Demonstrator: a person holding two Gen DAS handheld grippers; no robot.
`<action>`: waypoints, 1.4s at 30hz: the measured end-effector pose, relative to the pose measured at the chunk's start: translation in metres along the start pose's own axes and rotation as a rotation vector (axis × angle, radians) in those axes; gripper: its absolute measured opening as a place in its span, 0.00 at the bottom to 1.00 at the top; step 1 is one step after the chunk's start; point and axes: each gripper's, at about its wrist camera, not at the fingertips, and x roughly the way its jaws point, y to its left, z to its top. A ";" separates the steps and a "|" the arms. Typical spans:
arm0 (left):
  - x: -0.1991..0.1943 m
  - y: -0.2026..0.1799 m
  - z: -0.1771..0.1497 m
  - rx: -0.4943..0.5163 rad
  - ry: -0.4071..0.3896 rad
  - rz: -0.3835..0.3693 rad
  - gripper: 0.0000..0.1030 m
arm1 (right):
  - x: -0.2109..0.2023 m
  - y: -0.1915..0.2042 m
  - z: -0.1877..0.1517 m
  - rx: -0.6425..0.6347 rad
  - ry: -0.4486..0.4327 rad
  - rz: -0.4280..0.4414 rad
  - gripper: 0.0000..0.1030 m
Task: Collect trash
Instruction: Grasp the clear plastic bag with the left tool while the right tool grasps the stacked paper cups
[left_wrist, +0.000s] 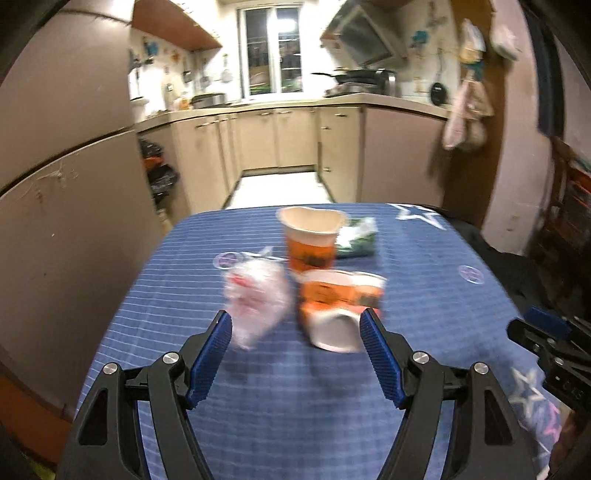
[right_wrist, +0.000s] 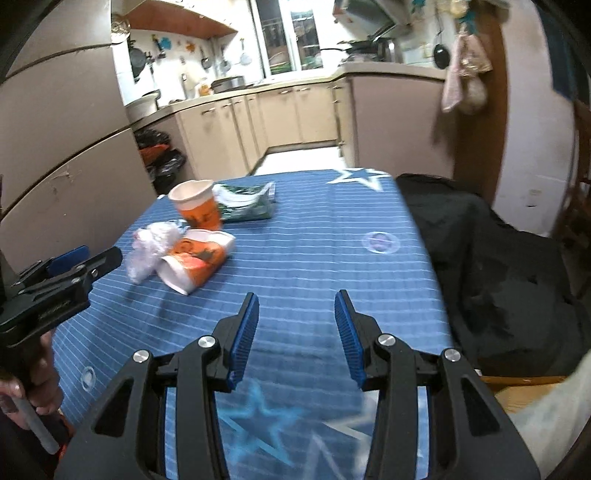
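On the blue striped tablecloth (left_wrist: 295, 398) lies a crushed orange-and-white paper cup (left_wrist: 340, 306) on its side. An upright orange paper cup (left_wrist: 312, 236) stands behind it, and a crumpled clear plastic bag (left_wrist: 256, 299) lies to its left. A green-and-white wrapper (left_wrist: 356, 236) sits at the far edge. My left gripper (left_wrist: 295, 325) is open, just short of the crushed cup and the bag, with nothing between its fingers. My right gripper (right_wrist: 297, 306) is open over bare cloth, to the right of the trash (right_wrist: 192, 258). The left gripper (right_wrist: 66, 273) shows at the left of the right wrist view.
A dark cloth-covered seat (right_wrist: 498, 280) stands at the table's right side. Black bags (right_wrist: 162, 162) sit on the floor by the fridge (left_wrist: 74, 221) to the left. Kitchen cabinets (left_wrist: 280, 136) and a counter lie beyond the table. A hand (right_wrist: 33, 384) holds the left gripper's handle.
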 end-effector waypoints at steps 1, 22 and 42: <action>0.006 0.008 0.002 -0.009 0.006 0.011 0.72 | 0.006 0.002 0.003 0.010 0.011 0.014 0.40; 0.138 0.069 0.014 -0.115 0.188 -0.011 0.87 | 0.142 0.027 0.040 0.332 0.209 0.406 0.60; 0.107 0.099 -0.012 -0.152 0.209 -0.063 0.35 | 0.093 0.026 0.024 0.238 0.142 0.415 0.23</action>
